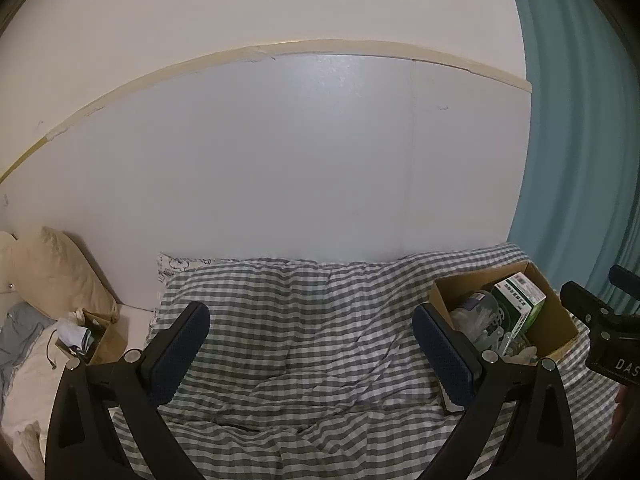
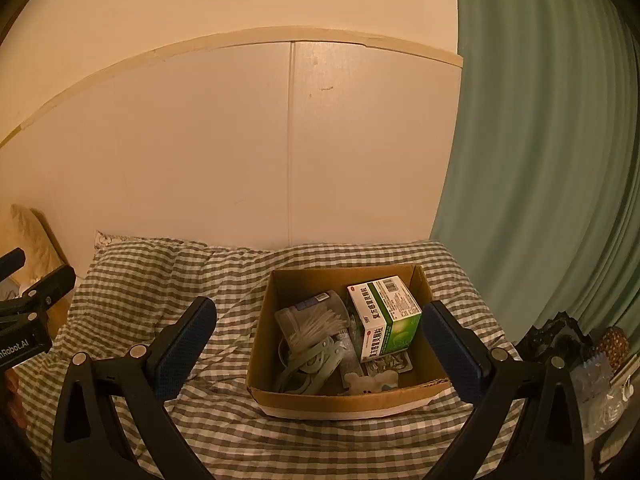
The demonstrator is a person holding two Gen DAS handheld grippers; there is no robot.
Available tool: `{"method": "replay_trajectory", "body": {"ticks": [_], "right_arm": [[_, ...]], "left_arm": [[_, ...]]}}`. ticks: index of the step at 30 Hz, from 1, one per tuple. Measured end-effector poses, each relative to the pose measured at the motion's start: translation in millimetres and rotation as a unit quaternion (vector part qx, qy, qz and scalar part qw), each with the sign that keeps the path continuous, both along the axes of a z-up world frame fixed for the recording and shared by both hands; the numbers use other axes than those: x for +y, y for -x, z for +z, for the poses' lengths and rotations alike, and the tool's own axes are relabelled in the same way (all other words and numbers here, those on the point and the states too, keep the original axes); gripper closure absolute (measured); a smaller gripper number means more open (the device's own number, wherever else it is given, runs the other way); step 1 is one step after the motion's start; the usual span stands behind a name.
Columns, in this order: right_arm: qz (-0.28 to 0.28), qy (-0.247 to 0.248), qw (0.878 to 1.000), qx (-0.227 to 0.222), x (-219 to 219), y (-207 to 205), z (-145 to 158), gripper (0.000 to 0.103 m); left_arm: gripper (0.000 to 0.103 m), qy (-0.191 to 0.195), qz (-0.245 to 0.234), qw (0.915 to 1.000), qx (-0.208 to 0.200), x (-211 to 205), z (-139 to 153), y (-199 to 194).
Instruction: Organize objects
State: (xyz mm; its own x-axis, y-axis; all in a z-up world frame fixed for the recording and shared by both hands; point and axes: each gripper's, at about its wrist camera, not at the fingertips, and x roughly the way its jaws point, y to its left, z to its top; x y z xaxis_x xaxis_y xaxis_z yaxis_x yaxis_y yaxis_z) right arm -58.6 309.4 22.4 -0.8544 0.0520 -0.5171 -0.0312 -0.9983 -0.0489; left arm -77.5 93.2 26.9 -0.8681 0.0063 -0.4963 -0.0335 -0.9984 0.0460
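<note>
On the checked quilt (image 2: 168, 280) — cardboard box (image 2: 340, 400), medicine carton (image 2: 384, 312) inside, both grippers agape.

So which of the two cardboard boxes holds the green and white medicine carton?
The larger cardboard box by the teal curtain holds the medicine carton; the smaller cardboard box by the pillow doesn't.

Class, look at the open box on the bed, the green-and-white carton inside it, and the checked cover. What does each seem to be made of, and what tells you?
Open box: brown corrugated cardboard, matte; its front edge looks raw and fluted.
Green-and-white carton: thin printed paperboard, slightly glossy, with crisp folded edges.
Checked cover: woven fabric, probably cotton, soft and creased.
</note>
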Motion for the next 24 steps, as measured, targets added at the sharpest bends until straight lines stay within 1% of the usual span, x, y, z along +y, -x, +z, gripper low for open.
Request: {"method": "replay_trajectory", "body": {"ticks": [3, 5, 11, 13, 14, 17, 19, 24], "right_arm": [[-0.001, -0.001, 1.000, 0.003, 1.3, -0.3, 0.6, 0.000], [-0.003, 0.008, 1.000, 0.001, 5.7, 0.1, 1.1, 0.000], [-0.037, 0.032, 0.999, 0.002, 22.7, 3.7, -0.6, 0.000], [-0.045, 0.042, 0.998, -0.002, 26.8, 5.4, -1.9, 0.000], [-0.048, 0.049, 0.998, -0.005, 29.2, 6.2, -1.8, 0.000], [-0.056, 0.074, 0.996, -0.015, 35.4, 3.8, 0.6, 0.000], [-0.056, 0.084, 0.995, -0.014, 36.1, 1.5, 1.9, 0.000], [-0.049, 0.065, 0.997, -0.019, 25.9, 1.7, -2.5, 0.000]], "left_arm": [[0.000, 0.000, 0.002, 1.0000, -0.004, 0.0, -1.4, 1.4], [0.000, 0.000, -0.001, 1.0000, -0.005, -0.9, -2.4, 1.3], [0.000, 0.012, 0.013, 0.9998, -0.004, -1.8, -7.4, 1.7], [0.000, 0.011, 0.004, 0.9998, -0.013, 0.5, -8.0, 1.9], [0.000, 0.013, -0.001, 0.9998, -0.012, 1.7, -7.7, 0.8], [0.000, 0.028, -0.008, 0.9995, -0.014, 4.4, -8.6, -2.1], [0.000, 0.023, -0.009, 0.9995, -0.021, 4.3, -10.1, -1.5], [0.000, 0.020, -0.011, 0.9995, -0.024, 7.1, -10.7, -2.6]]}}
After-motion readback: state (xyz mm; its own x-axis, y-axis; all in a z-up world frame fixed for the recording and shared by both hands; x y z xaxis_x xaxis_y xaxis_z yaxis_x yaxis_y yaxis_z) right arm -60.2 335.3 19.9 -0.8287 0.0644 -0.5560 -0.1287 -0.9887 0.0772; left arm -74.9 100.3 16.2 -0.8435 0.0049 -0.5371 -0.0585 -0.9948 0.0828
